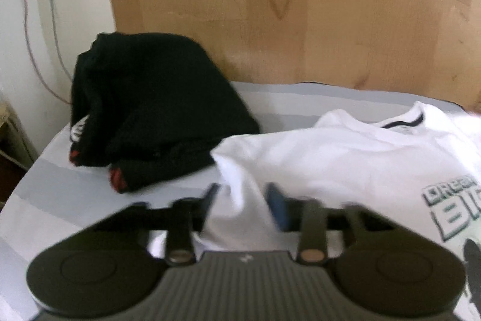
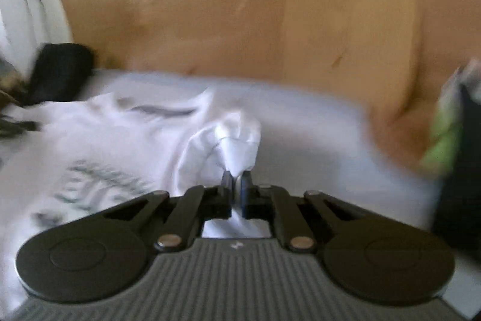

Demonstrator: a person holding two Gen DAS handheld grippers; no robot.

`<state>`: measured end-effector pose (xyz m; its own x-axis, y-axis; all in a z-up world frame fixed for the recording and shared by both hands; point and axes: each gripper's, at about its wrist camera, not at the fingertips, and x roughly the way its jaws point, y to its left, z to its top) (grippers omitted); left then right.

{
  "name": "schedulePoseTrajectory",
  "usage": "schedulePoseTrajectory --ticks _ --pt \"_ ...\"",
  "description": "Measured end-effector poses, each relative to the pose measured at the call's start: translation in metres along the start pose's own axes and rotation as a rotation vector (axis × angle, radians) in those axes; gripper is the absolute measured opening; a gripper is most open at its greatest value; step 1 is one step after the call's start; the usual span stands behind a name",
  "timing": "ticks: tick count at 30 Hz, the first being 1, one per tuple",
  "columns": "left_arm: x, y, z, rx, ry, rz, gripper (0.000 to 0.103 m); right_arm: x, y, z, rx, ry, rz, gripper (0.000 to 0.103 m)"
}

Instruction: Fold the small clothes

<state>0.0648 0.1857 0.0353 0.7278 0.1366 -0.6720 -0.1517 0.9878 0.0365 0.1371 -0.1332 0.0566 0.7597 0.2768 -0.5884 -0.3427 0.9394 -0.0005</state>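
Observation:
A white T-shirt with green-grey print lies on the striped bed sheet. My left gripper has its jaws apart with the shirt's left sleeve between them. In the right wrist view the same white T-shirt spreads to the left. My right gripper is shut on a bunched fold of its right sleeve, which rises from the pinched fingers. This view is motion-blurred.
A pile of black clothes with red trim sits at the bed's far left; it also shows in the right wrist view. A wooden headboard stands behind. Dark and green items lie at the right edge.

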Motion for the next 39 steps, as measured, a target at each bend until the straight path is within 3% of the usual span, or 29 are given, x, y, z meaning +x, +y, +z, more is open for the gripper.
schedulePoseTrajectory --ticks 3,4,5,6,8,9,10,11,13,16,18,22,24,26,27,28,29,30,35,39 --pt "-0.006 -0.018 0.004 0.053 -0.043 -0.002 0.015 -0.020 -0.021 0.008 -0.211 -0.097 -0.360 0.008" --pt "-0.007 -0.022 0.006 0.058 -0.048 -0.036 0.015 -0.019 -0.030 0.008 -0.249 -0.080 -0.437 0.008" --pt "-0.008 -0.027 0.008 0.060 -0.045 -0.073 0.017 -0.017 -0.040 0.007 -0.244 -0.037 -0.461 0.008" --pt "-0.008 -0.033 0.010 0.071 -0.044 -0.088 0.023 -0.014 -0.050 0.005 -0.219 0.016 -0.453 0.010" --pt "-0.010 -0.044 0.013 0.117 -0.055 -0.058 0.044 -0.006 -0.063 -0.006 -0.208 0.151 -0.421 0.013" --pt "-0.012 -0.048 0.015 0.144 -0.070 -0.040 0.061 -0.005 -0.064 -0.011 -0.221 0.177 -0.402 0.023" --pt "-0.014 -0.051 0.018 0.168 -0.093 -0.031 0.067 -0.011 -0.062 -0.014 -0.238 0.165 -0.391 0.030" --pt "-0.016 -0.050 0.021 0.183 -0.107 -0.026 0.069 -0.017 -0.060 -0.013 -0.245 0.150 -0.383 0.043" --pt "-0.018 -0.048 0.030 0.190 -0.119 -0.016 0.077 -0.029 -0.054 -0.005 -0.251 0.104 -0.347 0.045" --pt "-0.014 -0.047 0.047 0.191 -0.119 -0.023 0.080 -0.039 -0.042 0.014 -0.240 0.015 -0.279 0.049" --pt "0.001 -0.056 0.055 0.215 -0.089 -0.041 0.081 -0.035 -0.035 0.031 -0.179 -0.036 -0.188 0.055" --pt "0.029 -0.082 0.051 0.311 -0.015 -0.045 0.081 0.014 -0.027 0.052 -0.066 0.017 -0.028 0.060" --pt "0.038 -0.094 0.041 0.369 0.011 -0.029 0.078 0.046 -0.024 0.050 -0.053 0.084 0.000 0.062" --pt "0.040 -0.105 0.027 0.421 0.035 -0.010 0.063 0.067 -0.021 0.043 -0.027 0.131 0.011 0.062" --pt "0.039 -0.107 0.024 0.434 0.009 -0.010 0.044 0.075 -0.021 0.040 -0.012 0.146 0.027 0.060" --pt "0.040 -0.111 0.022 0.456 0.012 -0.012 0.020 0.082 -0.017 0.037 -0.003 0.154 0.038 0.056" --pt "0.041 -0.114 0.022 0.467 0.011 0.000 0.009 0.087 -0.014 0.032 -0.005 0.165 0.055 0.038" --pt "0.042 -0.117 0.021 0.474 0.003 0.032 0.007 0.084 -0.011 0.029 -0.004 0.132 0.065 0.009" --pt "0.045 -0.116 0.044 0.419 -0.066 0.087 0.006 0.073 0.006 0.036 -0.106 0.048 -0.039 0.008" --pt "0.053 -0.122 0.086 0.325 -0.106 0.111 0.006 0.065 -0.013 0.075 0.004 -0.098 -0.105 0.008"
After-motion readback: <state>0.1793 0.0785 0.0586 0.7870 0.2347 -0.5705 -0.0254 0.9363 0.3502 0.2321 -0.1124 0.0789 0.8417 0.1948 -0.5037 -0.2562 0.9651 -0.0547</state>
